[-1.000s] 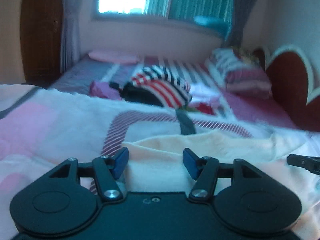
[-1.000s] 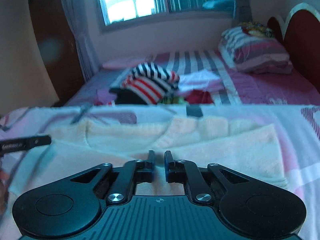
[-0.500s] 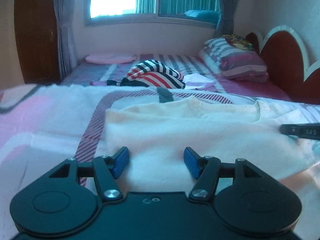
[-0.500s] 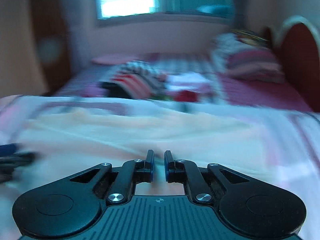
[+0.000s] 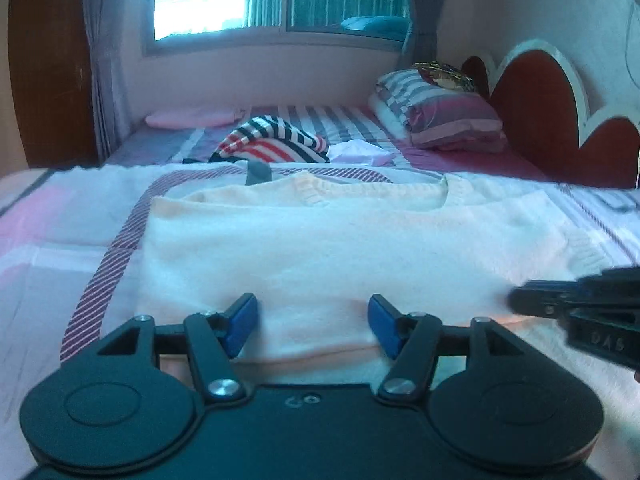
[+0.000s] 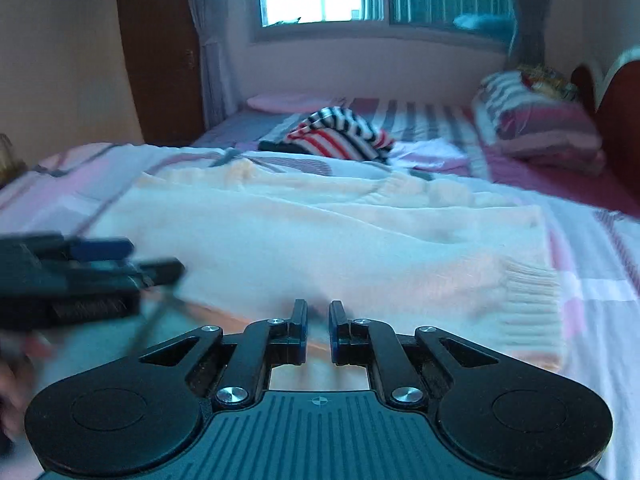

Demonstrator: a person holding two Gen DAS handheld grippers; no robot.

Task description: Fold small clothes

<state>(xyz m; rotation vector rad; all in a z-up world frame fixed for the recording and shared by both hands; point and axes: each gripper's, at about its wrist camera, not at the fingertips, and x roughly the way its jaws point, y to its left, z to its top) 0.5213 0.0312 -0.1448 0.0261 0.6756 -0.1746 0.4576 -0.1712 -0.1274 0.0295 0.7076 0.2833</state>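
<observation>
Left to right: left gripper [image 5: 312,322] sits low over the near edge of the cream knitted sweater [image 5: 340,248], blue pads [image 5: 240,320] spread wide with knit lying between them but neither pad visibly pressing on it, so not gripping. The sweater lies flat on the pink-and-white patterned bed cover [image 5: 68,240], neckline away from the cameras, ribbed cuff or hem band out at its right side [image 6: 528,308]. Right gripper [image 6: 318,328] has its fingers drawn nearly together, only a thin slit between them; can't tell whether any cloth is pinched in that slit, looks like none. Handling, my read: soft, limp, light knit, no stiffness, will sag and stretch if lifted by one point, fuzzy enough not to slip from the pads. Best hold is on the doubled near edge or the ribbed band, where the fabric is thicker; two grips spaced apart keep the fold line straight. Risk: pads catching the bed cover along with the knit. Behind it, well apart, a red, white and navy striped garment [image 5: 272,146] heaped on the striped mattress sheet [image 5: 340,116], striped pillows [image 5: 440,116] at far right.
</observation>
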